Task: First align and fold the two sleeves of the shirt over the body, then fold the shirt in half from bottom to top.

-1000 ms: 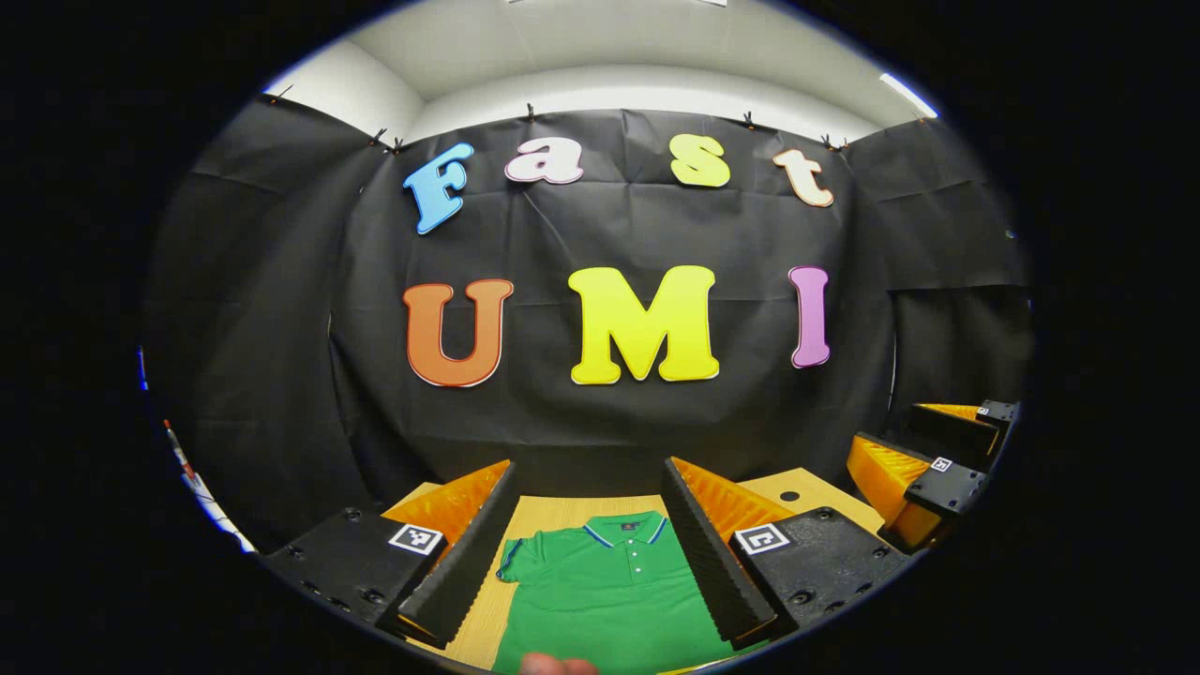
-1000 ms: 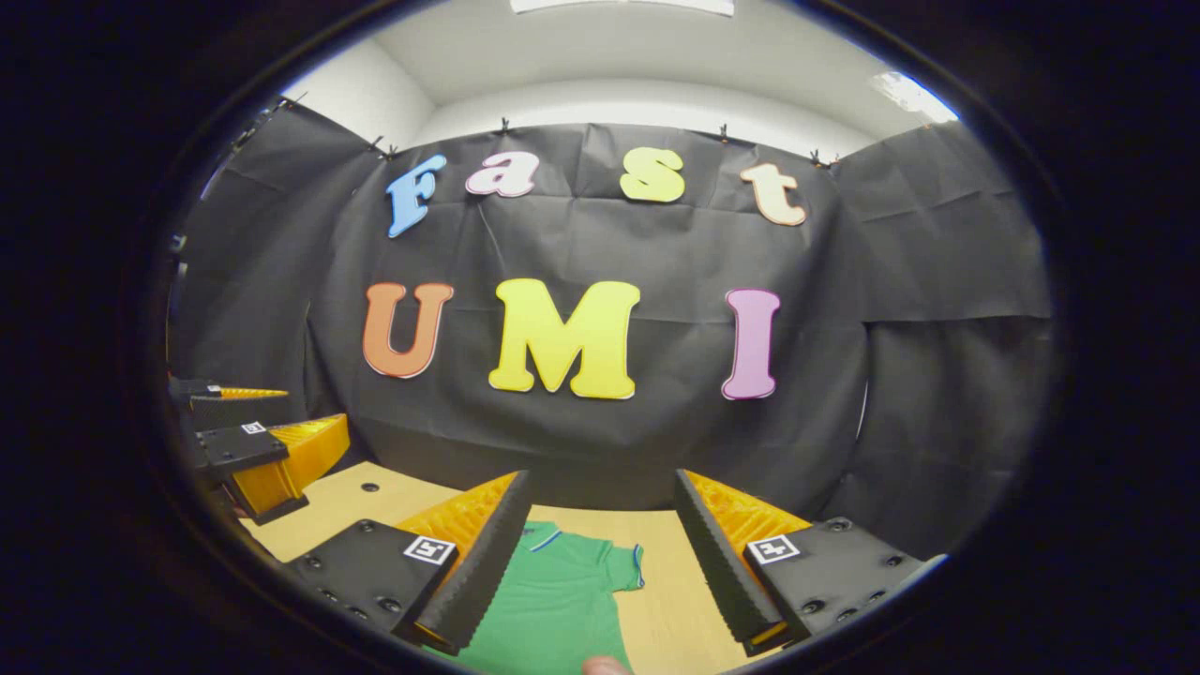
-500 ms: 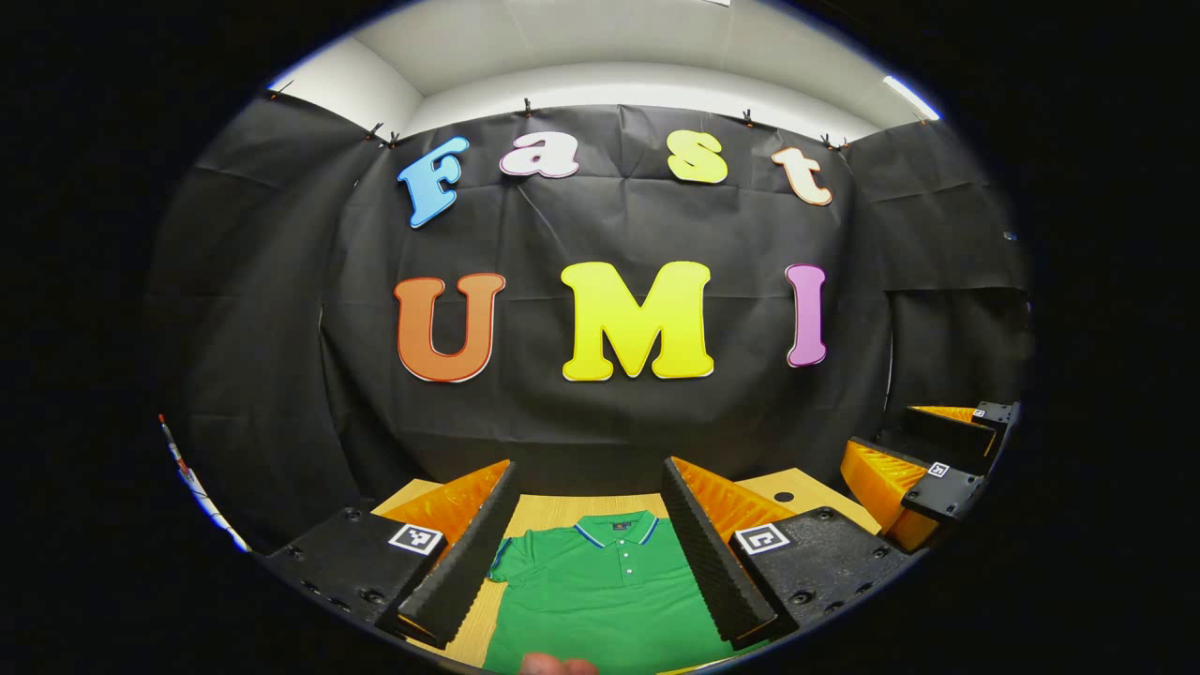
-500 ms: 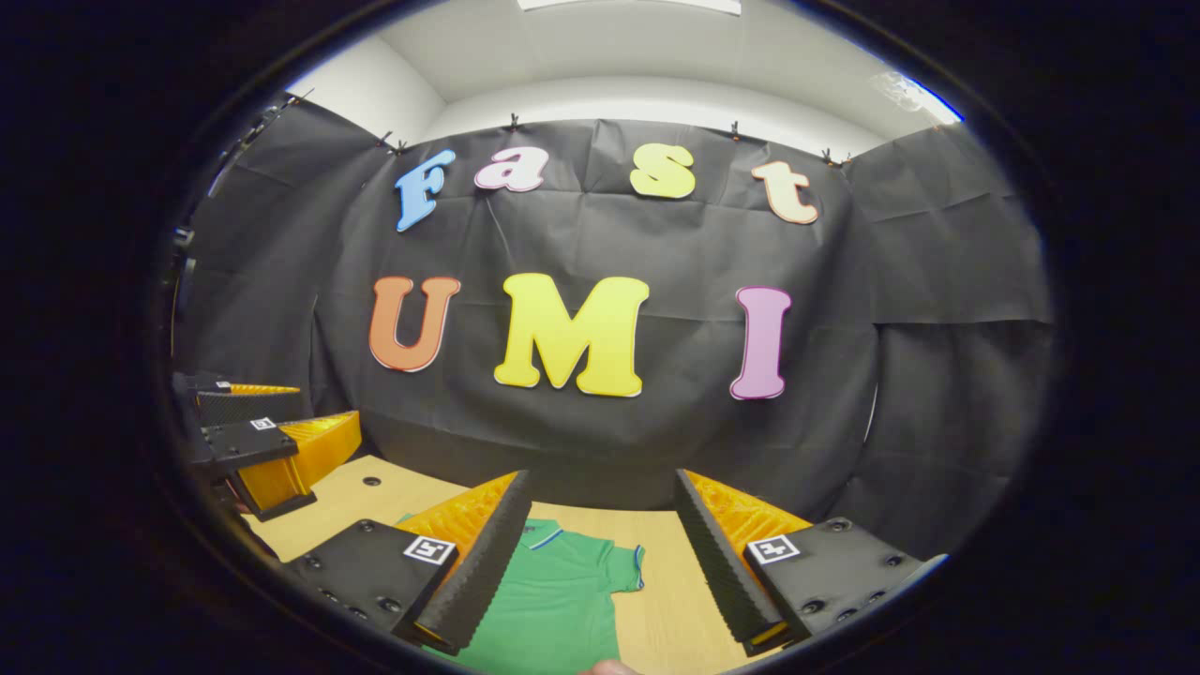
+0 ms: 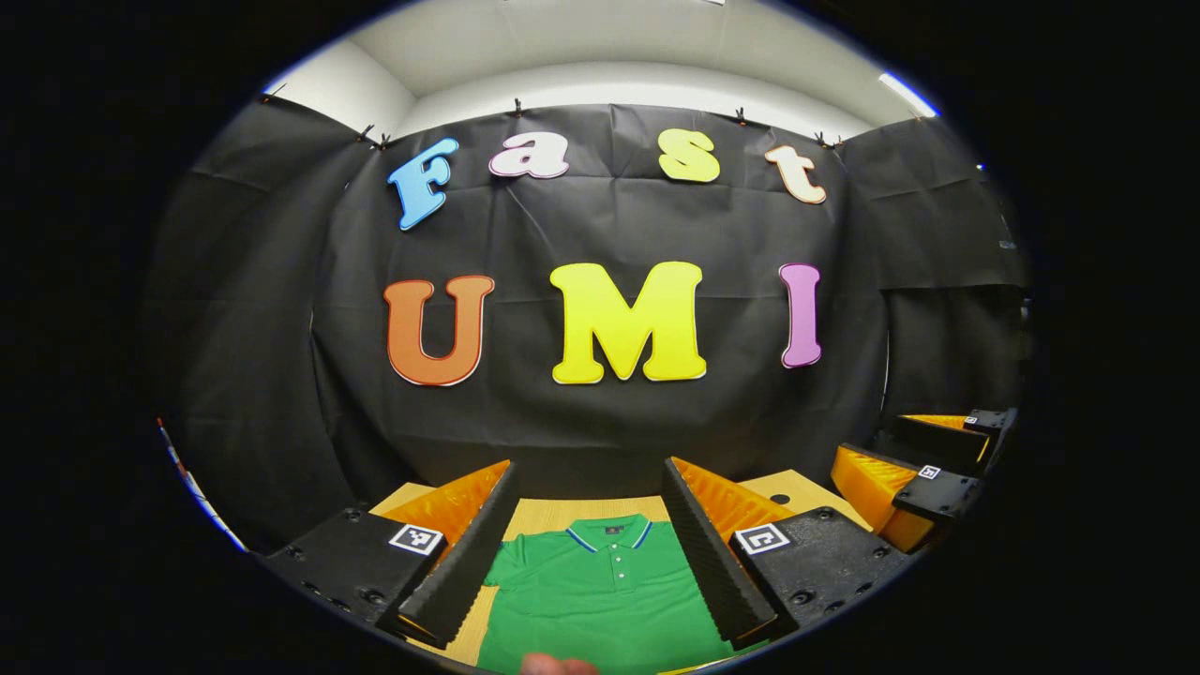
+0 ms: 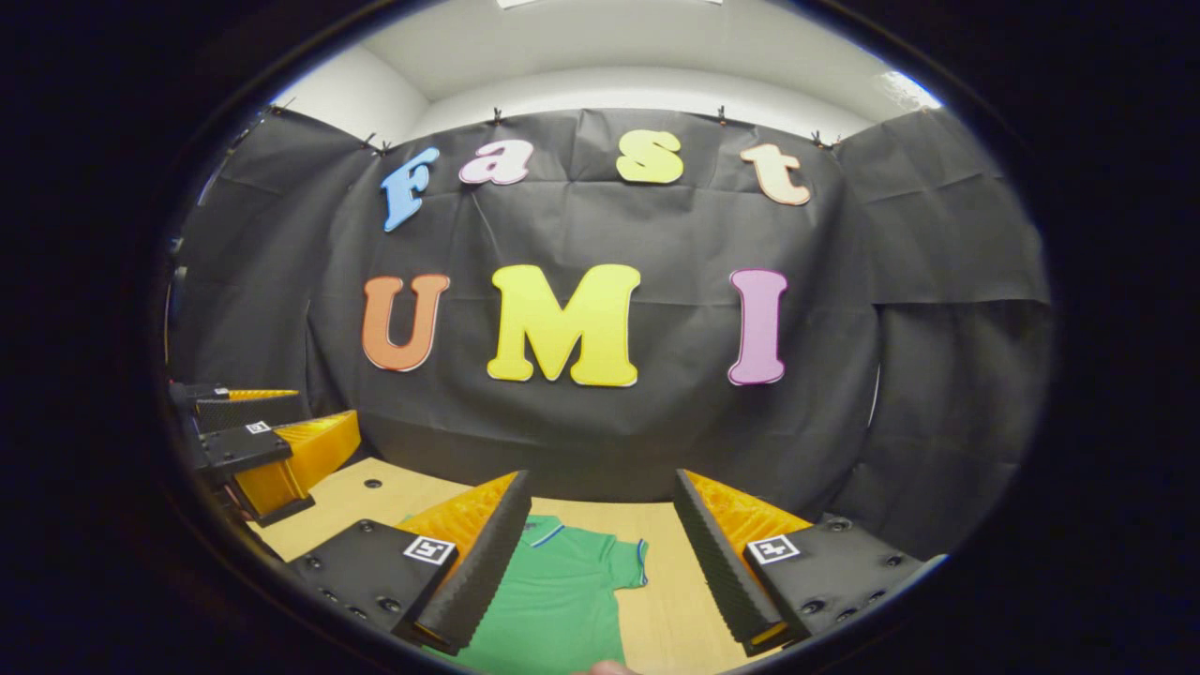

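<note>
A green polo shirt (image 5: 600, 600) with a blue-trimmed collar lies flat on the wooden table (image 5: 553, 514), collar toward the far wall. In the left gripper view my left gripper (image 5: 591, 473) is held open above the table, its two fingers framing the collar and chest. In the right gripper view my right gripper (image 6: 600, 480) is also open, raised over the shirt's (image 6: 562, 600) right shoulder and short sleeve (image 6: 626, 562). Nothing sits between either pair of fingers. The right gripper (image 5: 923, 478) appears far right in the left gripper view; the left gripper (image 6: 258, 450) appears far left in the right gripper view.
The wooden table (image 6: 675, 600) runs back to the black cloth wall. A small round hole (image 6: 372, 486) marks the tabletop near its left back corner. A fingertip (image 5: 558, 664) shows at the bottom edge of the left gripper view.
Both cameras drifted slightly; in the left gripper view the shirt sits more centred between the fingers. Both grippers stay open and the shirt has not moved.
</note>
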`<state>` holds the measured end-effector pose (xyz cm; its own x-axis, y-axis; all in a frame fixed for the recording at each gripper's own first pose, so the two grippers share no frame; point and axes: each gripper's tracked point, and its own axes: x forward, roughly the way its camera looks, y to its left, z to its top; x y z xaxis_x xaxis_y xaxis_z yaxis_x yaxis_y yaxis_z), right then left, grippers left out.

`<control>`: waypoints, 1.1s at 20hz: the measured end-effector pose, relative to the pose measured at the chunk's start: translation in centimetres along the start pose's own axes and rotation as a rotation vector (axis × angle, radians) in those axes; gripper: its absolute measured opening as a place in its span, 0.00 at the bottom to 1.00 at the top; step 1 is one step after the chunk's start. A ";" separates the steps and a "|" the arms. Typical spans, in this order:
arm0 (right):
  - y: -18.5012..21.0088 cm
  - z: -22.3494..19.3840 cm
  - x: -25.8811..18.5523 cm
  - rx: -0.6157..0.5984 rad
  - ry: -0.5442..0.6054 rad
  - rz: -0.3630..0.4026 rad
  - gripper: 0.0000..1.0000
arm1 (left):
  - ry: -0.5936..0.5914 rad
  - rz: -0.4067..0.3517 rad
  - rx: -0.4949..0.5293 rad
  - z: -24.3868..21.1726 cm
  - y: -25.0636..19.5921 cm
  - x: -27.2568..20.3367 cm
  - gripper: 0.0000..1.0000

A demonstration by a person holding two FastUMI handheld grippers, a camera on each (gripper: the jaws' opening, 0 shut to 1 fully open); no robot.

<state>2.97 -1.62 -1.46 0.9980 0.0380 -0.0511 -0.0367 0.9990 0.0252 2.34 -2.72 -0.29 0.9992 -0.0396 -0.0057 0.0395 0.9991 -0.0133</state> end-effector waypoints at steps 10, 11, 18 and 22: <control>-2.1 -2.9 3.3 -0.012 0.064 0.001 0.96 | 0.024 0.048 -0.008 -1.2 1.1 0.5 0.97; -2.5 -3.3 3.9 -0.012 0.074 0.002 0.97 | 0.026 0.051 -0.009 -1.1 1.2 0.6 0.97; -4.5 -8.5 9.3 -0.045 0.180 0.023 0.97 | 0.053 0.099 -0.011 -1.9 2.2 1.3 0.97; -5.5 -13.8 12.3 -0.012 0.329 0.050 0.97 | 0.076 0.141 -0.005 -2.5 3.2 1.6 0.97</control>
<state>14.68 -6.37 -15.99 0.9248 0.0900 -0.3697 -0.0874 0.9959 0.0236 4.09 0.39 -2.82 0.9914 0.1005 -0.0835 -0.1018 0.9947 -0.0121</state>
